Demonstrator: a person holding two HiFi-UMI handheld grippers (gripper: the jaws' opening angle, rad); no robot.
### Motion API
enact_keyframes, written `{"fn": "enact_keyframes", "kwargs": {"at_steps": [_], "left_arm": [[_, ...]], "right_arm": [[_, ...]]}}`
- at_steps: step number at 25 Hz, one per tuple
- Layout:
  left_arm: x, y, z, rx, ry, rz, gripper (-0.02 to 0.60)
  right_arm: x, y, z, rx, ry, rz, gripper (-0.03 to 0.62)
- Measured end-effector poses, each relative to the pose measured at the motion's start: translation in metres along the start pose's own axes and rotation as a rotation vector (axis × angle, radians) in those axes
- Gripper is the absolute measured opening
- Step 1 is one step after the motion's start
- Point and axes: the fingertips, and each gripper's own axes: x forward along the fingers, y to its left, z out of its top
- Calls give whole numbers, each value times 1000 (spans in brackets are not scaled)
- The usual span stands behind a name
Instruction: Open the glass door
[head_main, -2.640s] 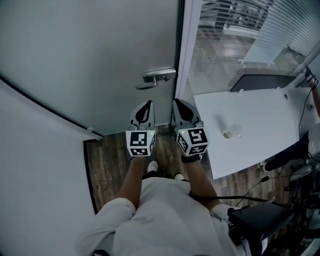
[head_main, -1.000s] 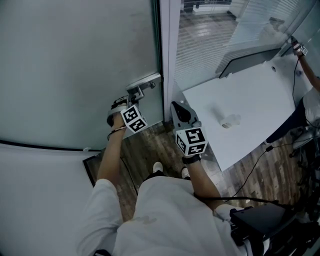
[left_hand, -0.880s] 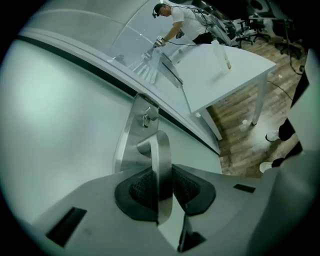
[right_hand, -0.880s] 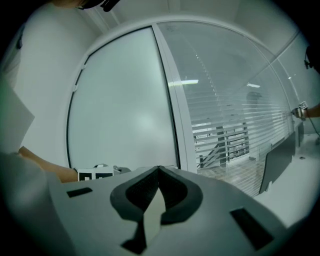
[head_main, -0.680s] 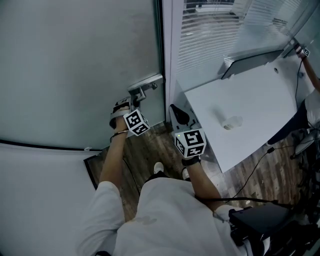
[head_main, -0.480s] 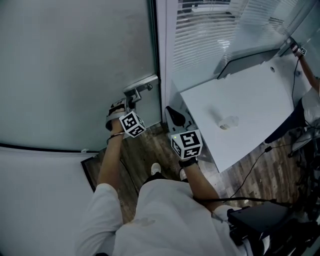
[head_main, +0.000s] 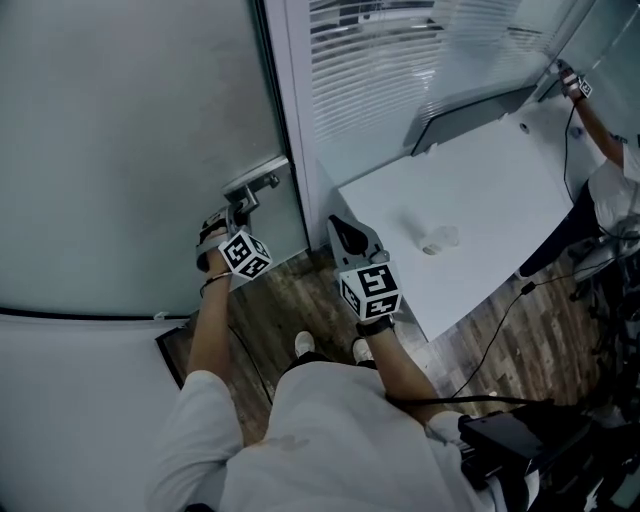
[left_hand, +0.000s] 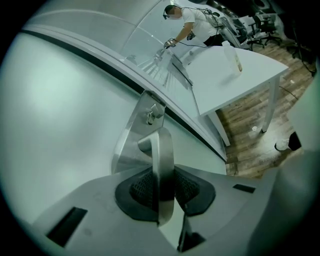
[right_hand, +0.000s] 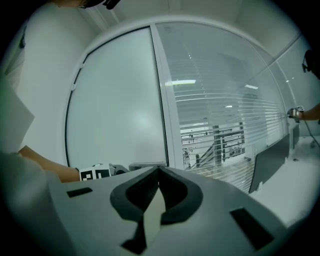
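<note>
Nearest, the right gripper (head_main: 343, 230) hangs idle over the dark wood-plank floor (head_main: 295, 292), its jaws pressed together on nothing (it has no part in this step, by the look of it). A little farther out, the left gripper (head_main: 232, 215) is at the brushed-metal lever handle (head_main: 250, 190) of the frosted glass door (head_main: 130, 130). Its jaws have just been closing, and the left gripper view shows the lever standing between them, both bearing on it. So the grasp looks made.

Behind the handle, the door's edge lies along the white door frame (head_main: 295, 120) with no gap that I can see, so the door itself reads as not yet opened. What is left, in my judgement, is to press the lever down and swing the door. Farther off to the right stands a white rectangular table (head_main: 470, 190), well apart from both grippers.
</note>
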Motion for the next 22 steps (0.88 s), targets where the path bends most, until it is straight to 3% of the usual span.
{"fn": "enact_keyframes", "kwargs": {"at_steps": [7,22], "left_arm": [[4,-2,2,-59,-30,5,60],[-5,2,3,-100,-55,16,61]], "right_arm": [[-10,-16,-4,18,-3,-26,3],[-18,20,10,-12,-24,40,3]]}}
